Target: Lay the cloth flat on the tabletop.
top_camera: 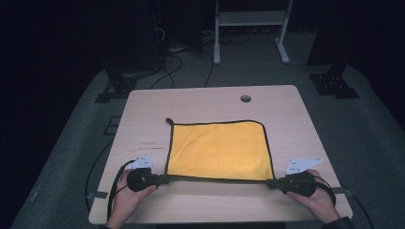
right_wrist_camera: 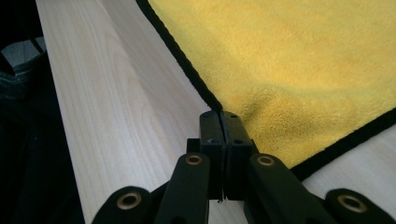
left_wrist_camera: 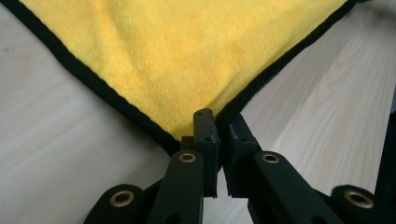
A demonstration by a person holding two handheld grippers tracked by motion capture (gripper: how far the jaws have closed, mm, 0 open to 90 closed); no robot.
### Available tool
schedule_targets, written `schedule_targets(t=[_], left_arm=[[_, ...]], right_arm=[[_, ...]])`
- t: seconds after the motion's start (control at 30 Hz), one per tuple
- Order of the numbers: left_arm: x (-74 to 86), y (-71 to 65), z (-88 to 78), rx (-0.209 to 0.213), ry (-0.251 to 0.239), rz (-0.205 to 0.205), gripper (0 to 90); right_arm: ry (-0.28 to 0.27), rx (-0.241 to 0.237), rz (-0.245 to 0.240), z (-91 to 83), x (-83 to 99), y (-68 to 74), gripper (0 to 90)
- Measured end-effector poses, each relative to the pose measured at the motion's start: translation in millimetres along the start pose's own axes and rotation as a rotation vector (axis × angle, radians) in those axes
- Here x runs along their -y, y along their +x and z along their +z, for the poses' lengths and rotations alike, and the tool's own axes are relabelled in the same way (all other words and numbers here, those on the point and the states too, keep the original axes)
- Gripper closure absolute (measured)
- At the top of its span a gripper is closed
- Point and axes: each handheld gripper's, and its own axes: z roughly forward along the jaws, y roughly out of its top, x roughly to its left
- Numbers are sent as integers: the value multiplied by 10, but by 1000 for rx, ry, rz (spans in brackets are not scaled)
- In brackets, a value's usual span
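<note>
A yellow cloth (top_camera: 217, 150) with a black border lies spread on the light wooden table (top_camera: 143, 114). My left gripper (top_camera: 160, 179) is shut on the cloth's near left corner, and my right gripper (top_camera: 273, 182) is shut on its near right corner. Between them the near hem runs taut. In the left gripper view the jaws pinch the corner of the cloth (left_wrist_camera: 187, 60) at my left gripper's tips (left_wrist_camera: 218, 122). In the right gripper view the black jaws press together on the cloth (right_wrist_camera: 299, 65) corner at my right gripper's tips (right_wrist_camera: 220, 121).
A small round hole (top_camera: 245, 98) sits in the table near its far edge. Beyond the table stand a white metal frame (top_camera: 250, 24) and dark stands with cables on the grey floor. The table's near edge runs just below both hands.
</note>
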Motion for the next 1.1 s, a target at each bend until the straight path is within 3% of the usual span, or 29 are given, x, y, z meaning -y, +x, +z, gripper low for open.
schedule_targets(t=[0.23,0.4,0.5,0.63,0.73,0.83,0.9,1.1], left_arm=[[114,-55,1,20,65,4,842],[162,-78,14,23,85,7,771],[146,-98,-58,21,60,10,669],[125,-111,-214,7,-20,10,542],[120,-71,-322,-31,-74,7,486],[107,6,-368,-64,-104,-11,478],[95,54,-352,-90,-105,-17,475],[28,194,-258,-183,-130,-28,461]], right_arm=[[53,-47,2,32,95,74,886],[101,-55,-26,84,156,133,850],[53,-63,-23,46,137,143,714],[-47,-59,-10,-50,78,130,576],[-103,-15,3,-85,46,69,490],[-133,86,37,-105,23,-45,436],[-129,170,64,-97,5,-149,393],[-134,331,137,-53,-21,-499,362]])
